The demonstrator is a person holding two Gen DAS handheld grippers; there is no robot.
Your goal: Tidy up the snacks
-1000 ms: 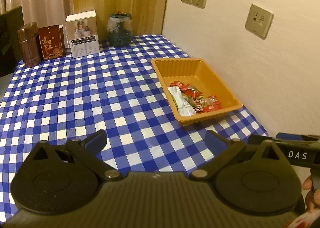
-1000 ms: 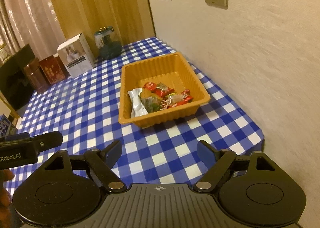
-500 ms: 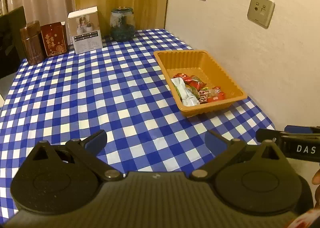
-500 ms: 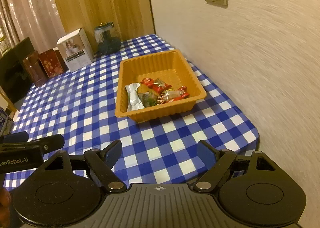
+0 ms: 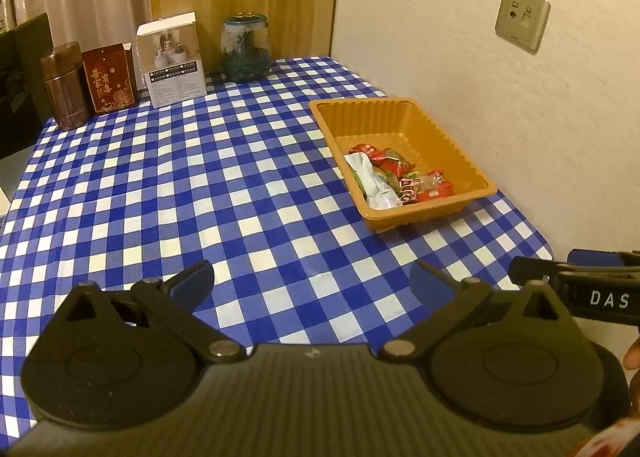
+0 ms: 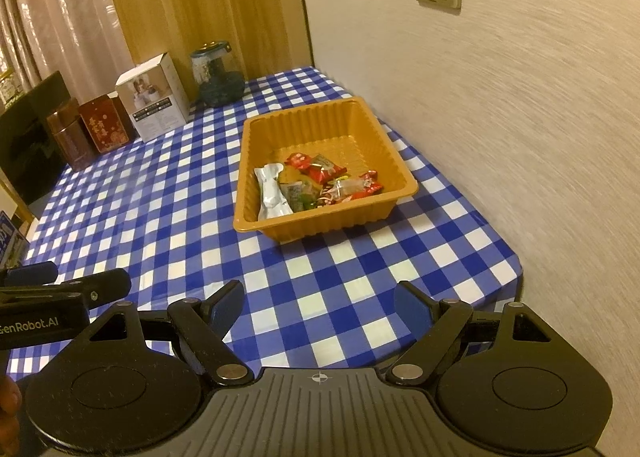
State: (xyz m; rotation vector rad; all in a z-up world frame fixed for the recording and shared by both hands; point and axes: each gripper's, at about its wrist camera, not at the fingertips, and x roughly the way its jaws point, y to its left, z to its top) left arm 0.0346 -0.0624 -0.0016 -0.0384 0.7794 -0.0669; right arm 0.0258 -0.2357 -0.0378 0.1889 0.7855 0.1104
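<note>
Snacks gathered in the orange tray (image 6: 362, 217) by the wall

Both the left gripper (image 5: 312, 281) and right gripper (image 6: 320, 303) hover above the table (image 5: 168, 185), jaws wide and empty; sorting looks done, so next likely just withdrawing.

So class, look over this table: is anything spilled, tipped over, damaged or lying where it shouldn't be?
Nothing stands out. The snacks all lie inside the orange tray, bunched at its near end. The boxes, tin and jar stand upright at the far edge.
</note>
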